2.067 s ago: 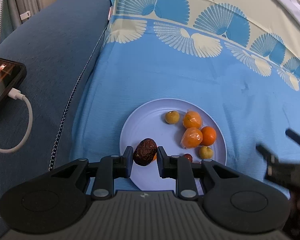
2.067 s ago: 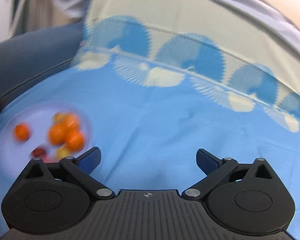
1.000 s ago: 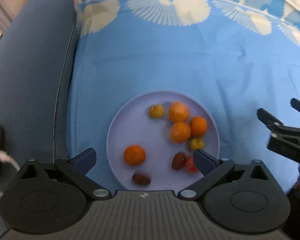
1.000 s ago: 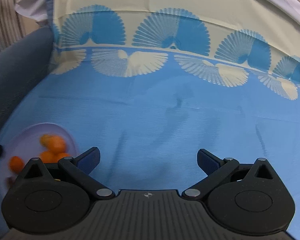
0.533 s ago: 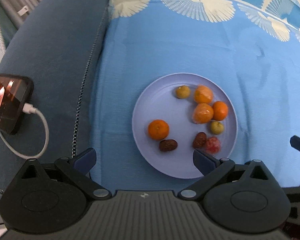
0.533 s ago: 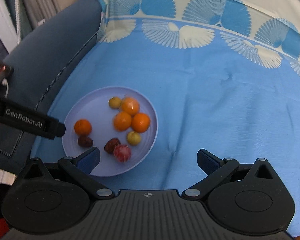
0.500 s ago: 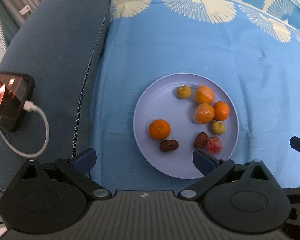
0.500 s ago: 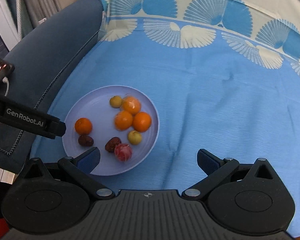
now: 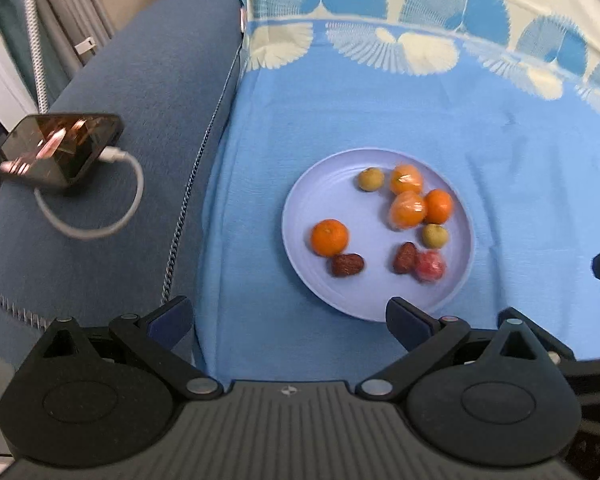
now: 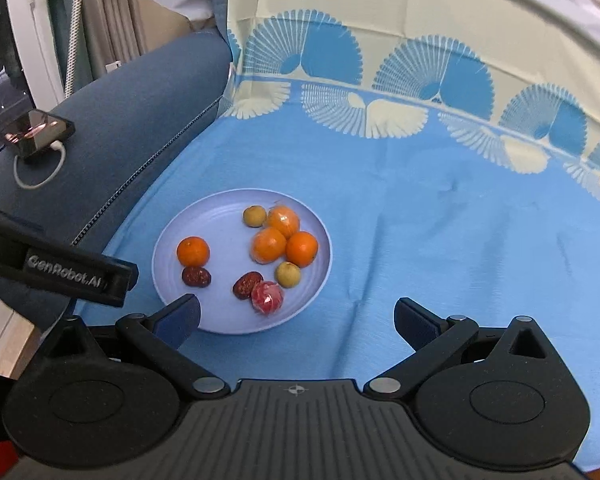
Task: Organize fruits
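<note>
Released, one brown date (image 9: 347, 265) now lies on the plate (image 9: 300, 208) beside an orange (image 9: 329, 237).

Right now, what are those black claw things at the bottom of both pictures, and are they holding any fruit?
They are grabbing tools, one in each of a person's hands, each with a small camera looking along its two fingers. One picture comes from the left gripper, the other from the right gripper. Both are open and hold nothing. Ahead, on a blue cloth, sits a pale plate with small oranges, brown dates, greenish fruits and one red fruit. A phone with a white cable lies on the sofa arm.
</note>
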The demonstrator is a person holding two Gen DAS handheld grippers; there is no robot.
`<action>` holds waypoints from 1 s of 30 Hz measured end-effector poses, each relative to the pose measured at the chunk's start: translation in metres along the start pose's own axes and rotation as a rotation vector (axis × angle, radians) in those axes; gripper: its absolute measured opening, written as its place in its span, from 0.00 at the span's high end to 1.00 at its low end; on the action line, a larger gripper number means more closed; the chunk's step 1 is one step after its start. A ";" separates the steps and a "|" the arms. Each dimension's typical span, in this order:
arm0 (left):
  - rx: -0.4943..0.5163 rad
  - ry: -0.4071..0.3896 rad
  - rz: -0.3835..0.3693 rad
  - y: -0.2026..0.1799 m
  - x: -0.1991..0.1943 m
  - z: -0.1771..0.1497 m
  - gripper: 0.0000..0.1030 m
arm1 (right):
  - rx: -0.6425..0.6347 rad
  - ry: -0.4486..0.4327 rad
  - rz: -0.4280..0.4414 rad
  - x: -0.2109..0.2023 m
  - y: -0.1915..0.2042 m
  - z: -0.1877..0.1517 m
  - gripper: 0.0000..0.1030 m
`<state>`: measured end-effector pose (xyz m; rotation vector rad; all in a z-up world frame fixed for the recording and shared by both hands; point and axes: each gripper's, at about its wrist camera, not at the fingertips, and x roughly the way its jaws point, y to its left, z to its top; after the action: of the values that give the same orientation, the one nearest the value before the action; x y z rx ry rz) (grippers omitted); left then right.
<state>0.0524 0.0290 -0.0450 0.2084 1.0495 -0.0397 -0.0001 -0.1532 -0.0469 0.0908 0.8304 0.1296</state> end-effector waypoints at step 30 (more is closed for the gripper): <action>0.006 -0.029 0.002 0.003 -0.018 -0.021 0.00 | -0.046 0.034 -0.064 -0.010 0.014 -0.010 0.01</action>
<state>0.0252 0.0352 -0.0389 0.2137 1.0199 -0.0437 -0.0150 -0.1407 -0.0448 0.0188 0.8632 0.0900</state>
